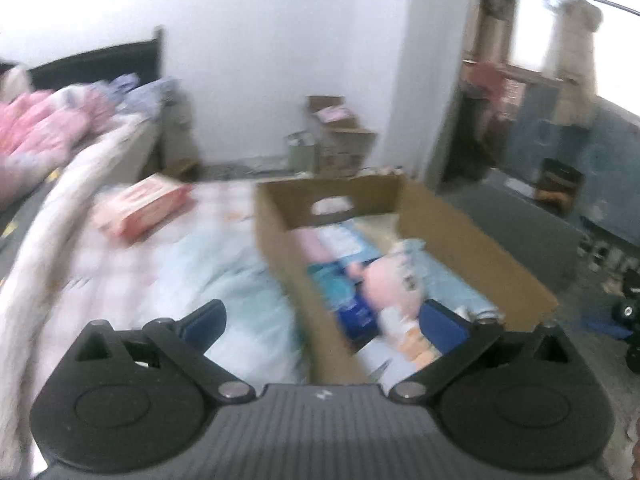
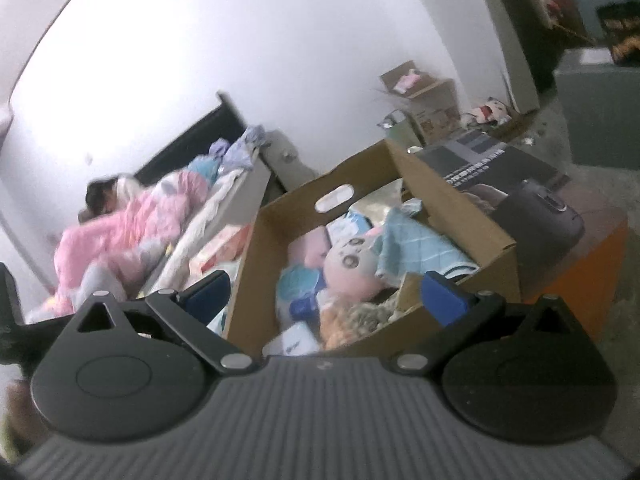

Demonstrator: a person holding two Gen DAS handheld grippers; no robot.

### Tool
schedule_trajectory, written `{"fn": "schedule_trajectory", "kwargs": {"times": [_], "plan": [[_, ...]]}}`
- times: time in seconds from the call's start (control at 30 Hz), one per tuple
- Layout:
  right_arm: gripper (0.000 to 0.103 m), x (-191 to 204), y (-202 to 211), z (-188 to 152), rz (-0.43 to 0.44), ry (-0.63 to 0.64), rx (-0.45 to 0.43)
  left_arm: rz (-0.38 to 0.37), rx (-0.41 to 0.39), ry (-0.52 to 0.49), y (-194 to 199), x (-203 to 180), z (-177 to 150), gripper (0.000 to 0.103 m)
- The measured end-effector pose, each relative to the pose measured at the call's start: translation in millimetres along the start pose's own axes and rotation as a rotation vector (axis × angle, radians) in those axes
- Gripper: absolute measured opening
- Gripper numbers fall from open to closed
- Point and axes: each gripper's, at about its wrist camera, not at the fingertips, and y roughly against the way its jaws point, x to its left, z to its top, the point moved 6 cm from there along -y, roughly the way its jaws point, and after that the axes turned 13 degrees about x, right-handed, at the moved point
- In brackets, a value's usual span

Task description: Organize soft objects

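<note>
An open cardboard box (image 1: 476, 240) (image 2: 250, 292) stands on the bed's pale checked cover. In it lie a pink plush toy (image 1: 390, 284) (image 2: 352, 268), a light blue towel (image 1: 452, 280) (image 2: 412, 244), an orange fuzzy toy (image 2: 336, 322) and blue and white packets (image 1: 352, 308). My left gripper (image 1: 324, 320) hovers open over the box's near left wall, with nothing between its blue pads. My right gripper (image 2: 326, 294) hangs open above the near end of the box and is likewise empty. The left wrist view is blurred.
A red and pink packet (image 1: 144, 208) lies on the bed left of the box. A person under a pink quilt (image 2: 120, 224) lies at the bed's far end. Cardboard boxes (image 1: 340, 132) stand by the wall. A dark case (image 2: 548, 220) sits on an orange stool right of the box.
</note>
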Motion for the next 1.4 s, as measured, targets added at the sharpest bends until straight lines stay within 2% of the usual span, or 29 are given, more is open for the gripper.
{"fn": "schedule_trajectory", "kwargs": {"times": [0.17, 0.33, 0.5, 0.6, 0.67, 0.73, 0.87, 0.93, 1.13, 1.4], "plan": [[0.102, 26, -3, -16, -0.105, 0.095, 0.035, 0.072, 0.083, 0.138, -5, 26, -37, 0.103], [0.102, 44, -14, -35, -0.229, 0.199, 0.106, 0.175, 0.151, 0.217, -21, 41, -65, 0.103], [0.102, 50, -20, -44, -0.374, 0.268, 0.147, 0.149, 0.310, 0.224, -44, 45, -77, 0.102], [0.102, 50, -33, -50, -0.437, 0.308, 0.237, 0.125, 0.389, 0.203, -53, 40, -88, 0.100], [0.102, 51, -44, -56, -0.467, 0.331, 0.305, 0.129, 0.402, 0.204, -52, 37, -94, 0.099], [0.102, 51, -55, -61, -0.466, 0.349, 0.364, 0.151, 0.408, 0.191, -51, 33, -97, 0.099], [0.102, 50, -75, -68, -0.410, 0.290, 0.463, 0.164, 0.452, 0.187, -57, 30, -99, 0.099], [0.102, 53, -82, -73, -0.422, 0.314, 0.495, 0.163, 0.469, 0.195, -59, 31, -100, 0.099], [0.102, 59, -96, -79, -0.406, 0.320, 0.553, 0.166, 0.499, 0.209, -65, 31, -101, 0.099], [0.102, 59, -102, -73, -0.359, 0.278, 0.560, 0.183, 0.502, 0.202, -67, 29, -99, 0.099]]}}
